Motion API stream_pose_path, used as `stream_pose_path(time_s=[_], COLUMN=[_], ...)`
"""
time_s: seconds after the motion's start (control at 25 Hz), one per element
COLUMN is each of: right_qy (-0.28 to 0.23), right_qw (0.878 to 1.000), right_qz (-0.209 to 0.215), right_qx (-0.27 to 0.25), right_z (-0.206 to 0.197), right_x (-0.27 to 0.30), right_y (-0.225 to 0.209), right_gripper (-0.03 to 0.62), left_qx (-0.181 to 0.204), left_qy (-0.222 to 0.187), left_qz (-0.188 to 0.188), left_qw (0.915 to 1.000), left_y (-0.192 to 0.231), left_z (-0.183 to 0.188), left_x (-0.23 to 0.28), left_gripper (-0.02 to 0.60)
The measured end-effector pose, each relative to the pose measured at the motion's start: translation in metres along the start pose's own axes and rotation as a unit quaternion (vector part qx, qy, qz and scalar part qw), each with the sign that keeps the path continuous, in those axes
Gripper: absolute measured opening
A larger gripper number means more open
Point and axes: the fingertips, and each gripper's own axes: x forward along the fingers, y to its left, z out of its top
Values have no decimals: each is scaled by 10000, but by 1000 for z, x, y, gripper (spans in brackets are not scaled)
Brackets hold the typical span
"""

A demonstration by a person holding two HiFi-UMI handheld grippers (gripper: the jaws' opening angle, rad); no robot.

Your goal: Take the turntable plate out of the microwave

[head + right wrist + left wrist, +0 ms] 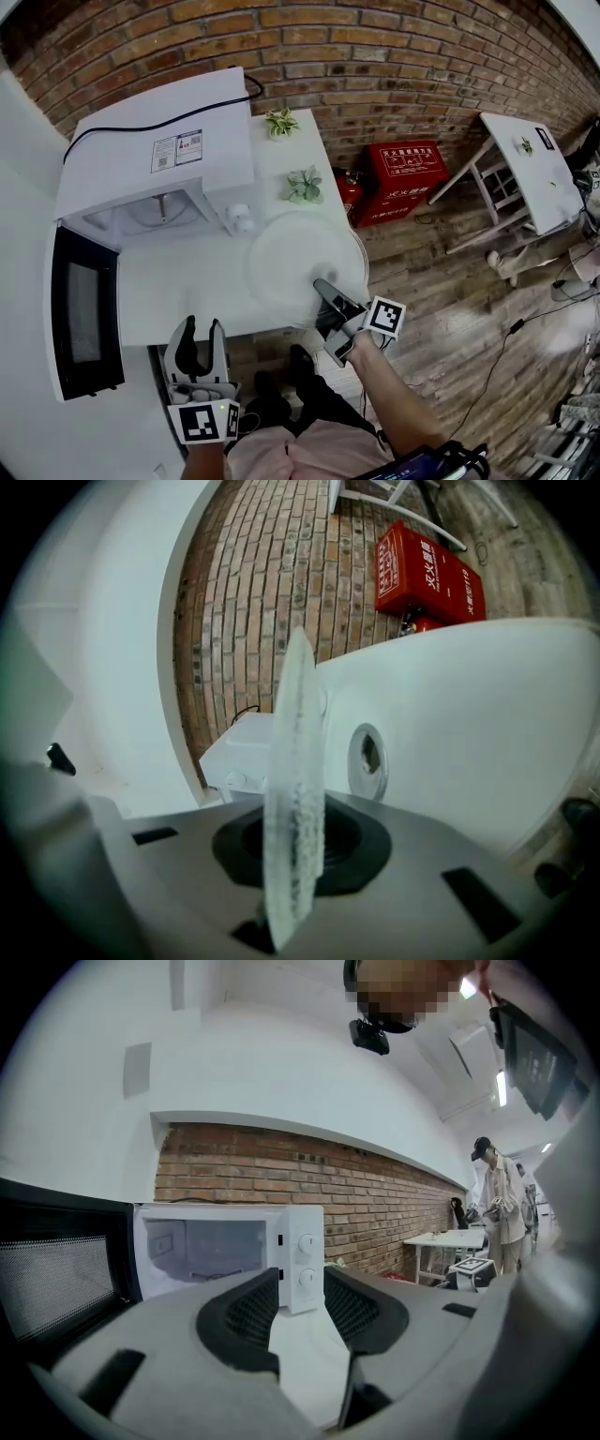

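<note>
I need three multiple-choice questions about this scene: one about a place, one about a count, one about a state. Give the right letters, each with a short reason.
1. Where is the plate?
A. Inside the microwave
B. Over the table, right of the microwave
C. On the floor

2. How many plants stand on the table?
A. One
B. Two
C. Four

3. The microwave's door is:
A. open
B. shut
C. missing

Answers:
1 B: the head view shows the plate over the table, its rim gripped by the right gripper.
2 B: two small green plants stand behind the plate.
3 A: the door is swung out and the cavity shows.
</note>
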Motion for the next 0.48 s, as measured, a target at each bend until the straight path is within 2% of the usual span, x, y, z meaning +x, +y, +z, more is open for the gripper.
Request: stream_pose_path(time_s=[0.48], right_qy=[29], right_qw=[10000], right_qz=[-28], right_qx=[-3], right_z=[0], right_x=[0], right_y=[-1], right_gripper=[29], left_qx=[-8], left_qy=[-62], left_qz=[58], left_qw=[10000], left_y=[6], left_z=[5], left_x=[5], left_gripper=[158])
